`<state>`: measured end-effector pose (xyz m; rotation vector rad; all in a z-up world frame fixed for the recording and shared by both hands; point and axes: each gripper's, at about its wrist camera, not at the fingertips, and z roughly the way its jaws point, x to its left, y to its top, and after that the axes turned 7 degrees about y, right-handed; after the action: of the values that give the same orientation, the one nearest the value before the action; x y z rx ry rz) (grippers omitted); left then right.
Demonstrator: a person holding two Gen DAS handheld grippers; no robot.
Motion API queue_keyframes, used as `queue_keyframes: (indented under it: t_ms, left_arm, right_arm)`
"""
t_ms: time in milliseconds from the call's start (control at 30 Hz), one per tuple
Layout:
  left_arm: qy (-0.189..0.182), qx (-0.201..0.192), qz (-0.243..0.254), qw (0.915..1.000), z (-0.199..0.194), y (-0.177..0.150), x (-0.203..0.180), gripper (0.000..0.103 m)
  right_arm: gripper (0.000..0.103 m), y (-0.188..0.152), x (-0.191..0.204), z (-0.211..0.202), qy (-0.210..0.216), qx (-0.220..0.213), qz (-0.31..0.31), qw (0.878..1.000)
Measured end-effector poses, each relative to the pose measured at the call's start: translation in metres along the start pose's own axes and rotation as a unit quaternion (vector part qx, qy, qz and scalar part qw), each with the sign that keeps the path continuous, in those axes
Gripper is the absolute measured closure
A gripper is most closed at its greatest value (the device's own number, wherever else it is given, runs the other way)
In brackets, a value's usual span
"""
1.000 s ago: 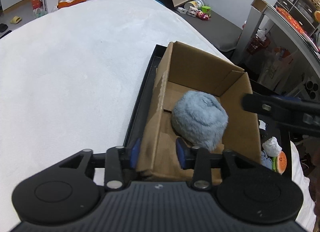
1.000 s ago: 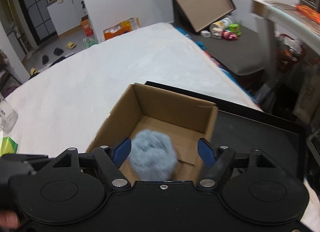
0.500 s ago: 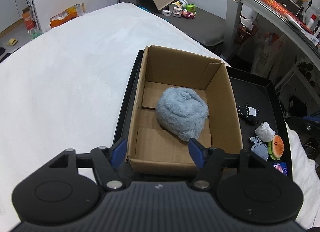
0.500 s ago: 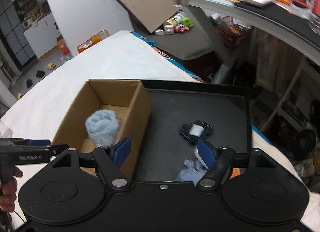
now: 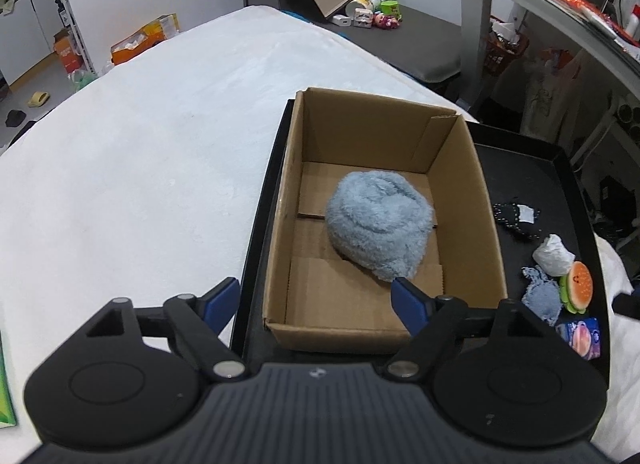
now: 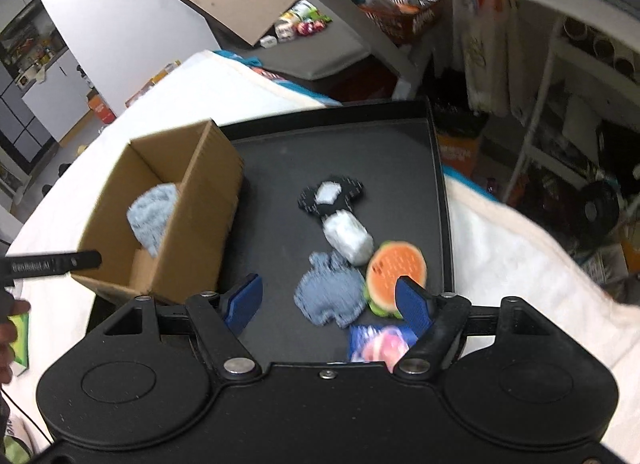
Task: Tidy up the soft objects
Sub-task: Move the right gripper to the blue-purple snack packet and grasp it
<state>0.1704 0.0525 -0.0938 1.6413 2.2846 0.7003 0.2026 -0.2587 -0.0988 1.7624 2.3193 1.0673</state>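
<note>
While both stand wide open and empty, right claw (image 6: 329, 300) hangs nearer: blue plush (image 6: 330, 292) directly ahead; left claw (image 5: 316, 304) over box (image 5: 486, 224).

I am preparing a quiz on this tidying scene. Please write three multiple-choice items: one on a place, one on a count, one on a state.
1. Where is the fluffy blue ball?
A. On the white cover
B. Inside the cardboard box
C. In the right claw

2. How many soft items lie loose on the black tray?
A. Five
B. Two
C. Eight

3. What state is the right claw in?
A. Shut on the burger toy
B. Open, holding nothing
C. Out of view

Key: 1 B, it rests on the box floor. 2 A, five separate pieces lie beside the box. 3 B, its blue fingers stand apart above the tray.
</note>
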Motion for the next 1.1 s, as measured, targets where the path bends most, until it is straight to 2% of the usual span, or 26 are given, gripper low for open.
queue_keyframes:
  t_ms: [333,600,767,933,1100]
  left_arm:
    - [0.022,0.002,0.013,0.9997,0.012,0.005,-0.006,0.022]
    - [0.023,0.012,0.019,0.9995,0.022,0.006,-0.015,0.022]
    - [0.024,0.014,0.028,0.9992,0.029,0.007,-0.026,0.021]
    - [0.025,0.017,0.024,0.9992,0.034,0.008,-0.026,0.019]
    - [0.023,0.019,0.024,0.9993,0.035,0.007,-0.024,0.019]
  right_arm:
    - [0.030,-0.029,-0.021,0.014,-0.002,0.030,0.021,0.999]
    - [0.029,-0.044,-0.032,0.026,-0.005,0.044,0.052,0.998]
    - [0.029,-0.049,-0.035,0.035,-0.019,0.053,0.052,0.997]
    - [0.021,-0.049,-0.031,0.043,-0.046,0.053,0.034,0.997]
    - [0.020,-0.046,-0.031,0.055,-0.067,0.060,0.024,0.996]
